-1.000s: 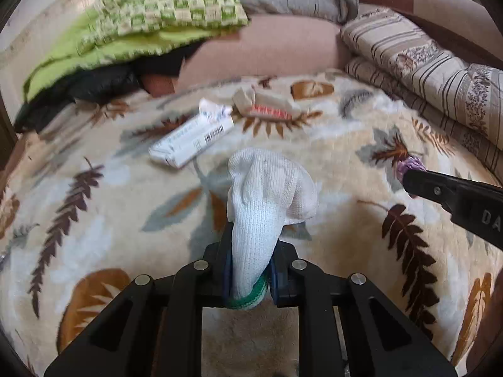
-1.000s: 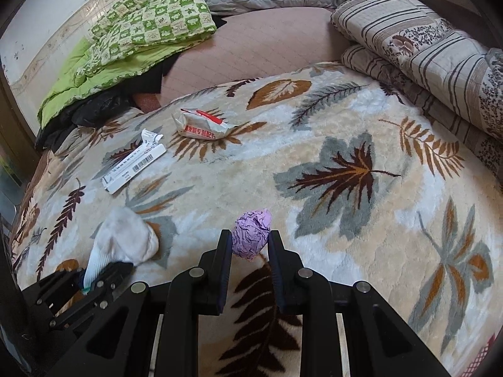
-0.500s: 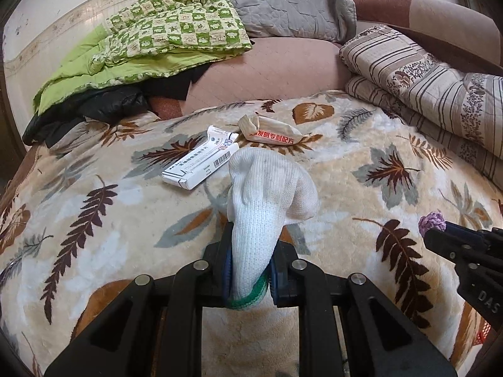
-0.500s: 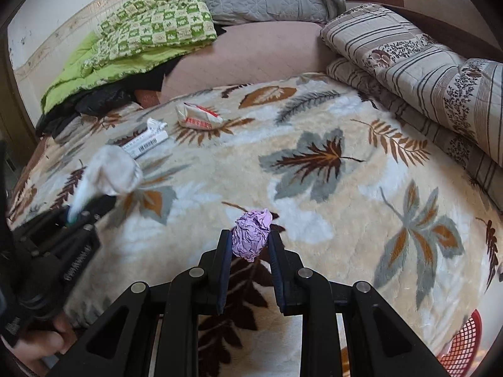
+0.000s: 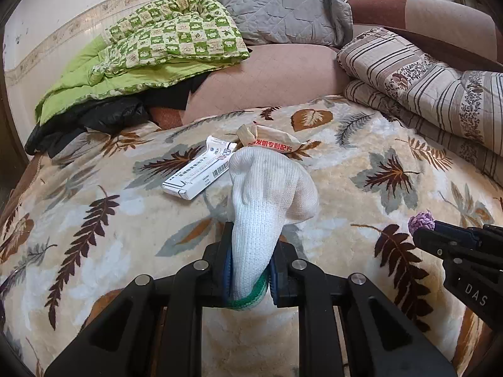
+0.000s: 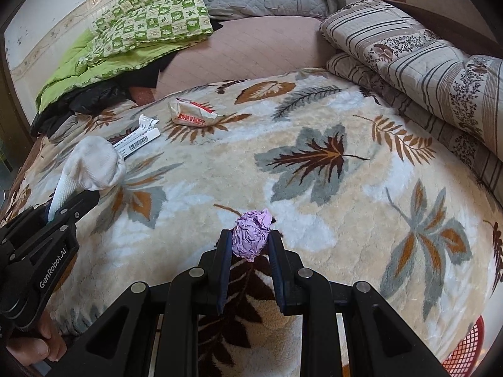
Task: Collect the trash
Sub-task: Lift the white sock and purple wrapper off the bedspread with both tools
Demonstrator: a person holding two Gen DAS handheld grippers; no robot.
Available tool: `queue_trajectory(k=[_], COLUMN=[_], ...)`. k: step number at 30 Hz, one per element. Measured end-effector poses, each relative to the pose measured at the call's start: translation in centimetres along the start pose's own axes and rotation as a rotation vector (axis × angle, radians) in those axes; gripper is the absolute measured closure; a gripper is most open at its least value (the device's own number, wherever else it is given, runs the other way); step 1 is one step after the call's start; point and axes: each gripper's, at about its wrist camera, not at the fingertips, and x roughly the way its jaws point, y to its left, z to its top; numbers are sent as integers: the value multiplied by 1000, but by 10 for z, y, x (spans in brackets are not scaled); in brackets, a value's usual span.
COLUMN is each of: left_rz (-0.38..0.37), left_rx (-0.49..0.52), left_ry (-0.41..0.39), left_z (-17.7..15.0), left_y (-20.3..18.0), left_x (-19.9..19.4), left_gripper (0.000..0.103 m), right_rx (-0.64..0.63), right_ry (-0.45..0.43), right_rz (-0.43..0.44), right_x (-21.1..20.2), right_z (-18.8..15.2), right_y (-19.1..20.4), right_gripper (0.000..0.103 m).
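So far two pieces of trash are off the bed and in my grippers. The white knitted glove (image 5: 267,207) stands up between the pads of my left gripper (image 5: 250,270), clamped near its green cuff, its loose upper part flopping over to the right above the leaf-patterned blanket (image 5: 361,169). The crumpled purple wad (image 6: 252,234) sits pinched at the fingertips of my right gripper (image 6: 250,245), jaws closed tight on it and clear of the blanket.

Neither piece has been dropped anywhere yet. A red mesh basket (image 6: 465,352) shows at the lower right edge of the right wrist view, down past the edge of the bed; I judge that to be the bin, though I can't be sure from the sliver I see.

Two things are left lying on the blanket, well beyond my fingertips: a flat white box with a barcode (image 5: 201,172), one end flap open, and just beside it a crinkled cream packet with red print (image 5: 272,141). By my count the job is about half done: two items held, two to fetch, and nothing binned that I can see.

As for pose, both grippers point forward and downward over the near part of the bed, side by side but apart, the left one to the left with my bare fingers (image 6: 37,347) showing under its handle. Behind the trash lie a green checked quilt (image 5: 176,40), a grey pillow (image 5: 283,9) and striped folded bedding (image 5: 424,78), none of it mine to gather.
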Motion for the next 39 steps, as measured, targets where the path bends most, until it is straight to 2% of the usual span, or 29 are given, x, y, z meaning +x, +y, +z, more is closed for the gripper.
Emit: queue_trajectory(k=[30,39], left_rz=[-13,-61], left_rx=[16,34], left_ry=[-9,-27], left_z=[1,2], left_y=[-5,-18], left_x=[-4,-16], left_gripper=[85,85], right_rx=[16,88], right_ry=[-27,-80], right_rz=[1,-2], right_x=[-11,-41], right_z=[3,7], right_y=[-6,-27], right_gripper=[78,78])
